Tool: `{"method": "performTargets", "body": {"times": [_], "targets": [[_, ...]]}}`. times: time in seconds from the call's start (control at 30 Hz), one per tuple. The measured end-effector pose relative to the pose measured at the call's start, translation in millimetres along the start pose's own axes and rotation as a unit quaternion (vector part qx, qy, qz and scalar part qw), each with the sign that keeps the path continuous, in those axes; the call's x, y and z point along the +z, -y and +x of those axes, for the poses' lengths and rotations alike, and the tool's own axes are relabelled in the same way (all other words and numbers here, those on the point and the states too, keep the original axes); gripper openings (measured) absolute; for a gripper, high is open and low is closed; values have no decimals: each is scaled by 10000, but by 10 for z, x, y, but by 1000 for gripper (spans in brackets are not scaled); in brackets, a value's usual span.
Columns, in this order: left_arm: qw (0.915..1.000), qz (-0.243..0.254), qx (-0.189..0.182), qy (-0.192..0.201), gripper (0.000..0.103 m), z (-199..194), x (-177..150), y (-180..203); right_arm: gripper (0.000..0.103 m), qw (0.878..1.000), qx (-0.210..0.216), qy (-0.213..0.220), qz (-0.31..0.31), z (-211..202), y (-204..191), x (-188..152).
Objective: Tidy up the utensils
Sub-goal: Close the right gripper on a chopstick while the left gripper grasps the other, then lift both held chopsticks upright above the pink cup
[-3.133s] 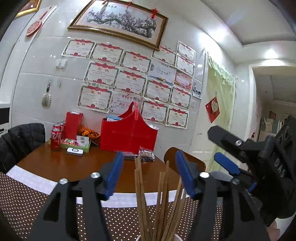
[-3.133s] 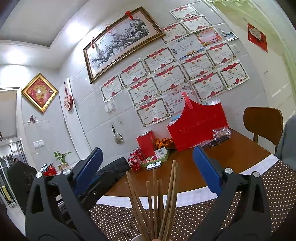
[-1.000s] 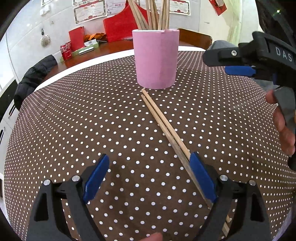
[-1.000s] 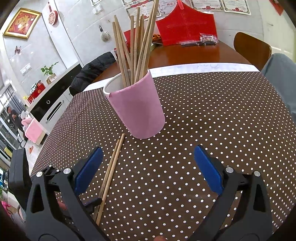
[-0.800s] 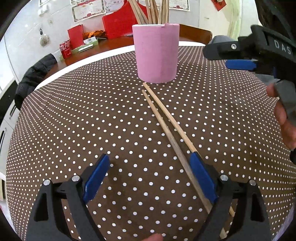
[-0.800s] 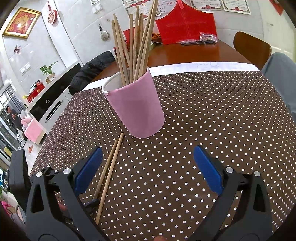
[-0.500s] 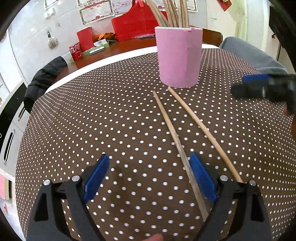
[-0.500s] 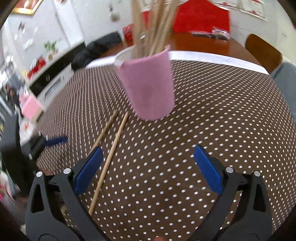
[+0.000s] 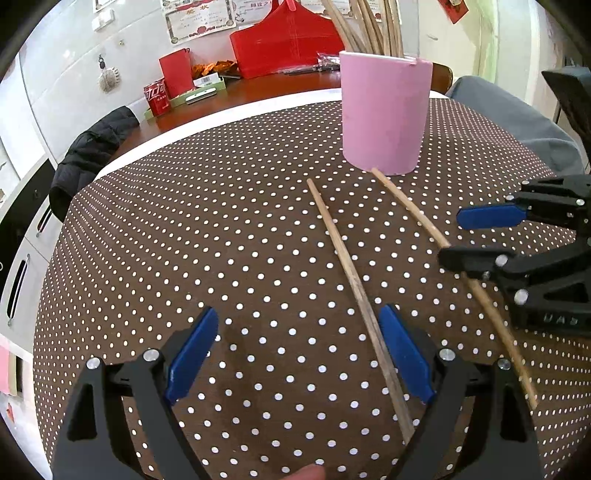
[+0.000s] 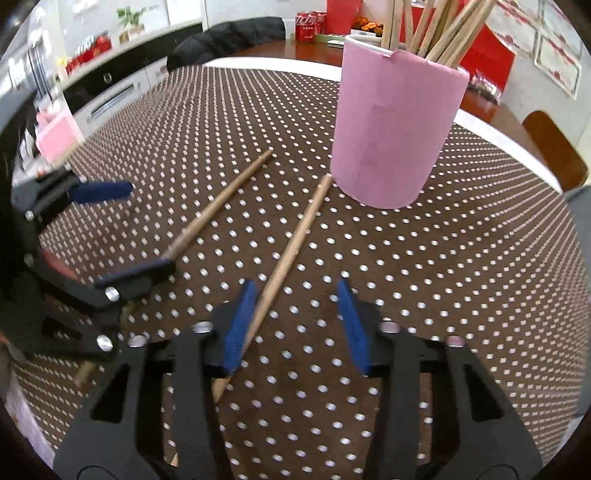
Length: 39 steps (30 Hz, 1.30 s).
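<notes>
Right gripper (image 10: 295,325): jaws closing, low over the dotted tablecloth (image 10: 461,266); one chopstick (image 10: 291,254) lies between the pads, beside the left pad (contact cannot be told).

Left gripper (image 9: 299,365): jaws wide apart, holding nothing; second chopstick (image 9: 347,266) lies flat, running under its right pad.

Pink cup (image 10: 395,122): upright beyond both chopsticks, near their far tips, filled with more chopsticks (image 10: 439,33).
</notes>
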<state>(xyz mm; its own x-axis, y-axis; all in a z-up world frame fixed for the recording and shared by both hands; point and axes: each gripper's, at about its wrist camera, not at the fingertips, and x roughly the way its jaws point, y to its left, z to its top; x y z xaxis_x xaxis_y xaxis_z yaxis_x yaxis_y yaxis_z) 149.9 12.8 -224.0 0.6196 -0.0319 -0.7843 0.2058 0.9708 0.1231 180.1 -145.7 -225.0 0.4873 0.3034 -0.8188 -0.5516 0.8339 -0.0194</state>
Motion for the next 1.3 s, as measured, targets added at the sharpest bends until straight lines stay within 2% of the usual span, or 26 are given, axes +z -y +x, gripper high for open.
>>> {"method": "performTargets", "body": {"times": [0.13, 0.3, 0.4, 0.43, 0.47, 0.5, 0.53, 0.57, 0.6, 0.7, 0.77, 0.97, 1.13, 1.2, 1.3], "targets": [[10000, 54, 64, 20, 88, 5, 6, 33, 37, 9995, 198, 12, 238, -17, 106, -17], [9999, -25, 56, -127, 88, 149, 217, 7, 38, 9984, 339, 169, 423, 29, 85, 55], [9995, -137, -40, -282, 85, 228, 323, -26, 29, 9994, 36, 200, 295, 68, -36, 127], [9994, -136, -102, -307, 81, 241, 344, -30, 24, 9995, -53, 220, 232, 70, -46, 134], [9989, -139, -287, -342, 67, 251, 378, -30, 21, 9995, -96, 228, 209, 73, -55, 138], [9979, -182, -478, -393, 49, 256, 414, -33, 10, 9995, -87, 222, 197, 75, -57, 146], [9983, -115, -424, -383, 37, 251, 450, -12, 7, 9995, -48, 212, 215, 83, -66, 168], [9983, -58, -422, -388, 15, 259, 467, 8, 6, 9995, 10, 219, 242, 82, -55, 166], [9983, -37, -438, -395, 9, 260, 475, 29, 6, 9993, 61, 240, 267, 82, -40, 162], [9987, -88, -399, -314, 6, 253, 459, 47, 6, 9977, 417, 320, 433, 44, 83, 92], [9978, -323, -556, -184, 6, 216, 441, -16, 6, 9963, 538, 401, 545, -26, 178, 31], [9930, -832, -618, 567, 6, -65, 517, -176, 6, 9872, 1025, 934, 785, -303, 337, -19], [9828, -987, -625, 1428, 6, -382, 675, -196, 6, 9772, 1141, 1525, 942, -544, 441, -26], [9764, -1029, -656, 1780, 6, -502, 776, -177, 6, 9697, 1174, 1849, 1078, -647, 540, -36], [9694, -1054, -745, 2090, 6, -674, 829, -116, 6, 9574, 1188, 2269, 1333, -743, 652, 21]]}}
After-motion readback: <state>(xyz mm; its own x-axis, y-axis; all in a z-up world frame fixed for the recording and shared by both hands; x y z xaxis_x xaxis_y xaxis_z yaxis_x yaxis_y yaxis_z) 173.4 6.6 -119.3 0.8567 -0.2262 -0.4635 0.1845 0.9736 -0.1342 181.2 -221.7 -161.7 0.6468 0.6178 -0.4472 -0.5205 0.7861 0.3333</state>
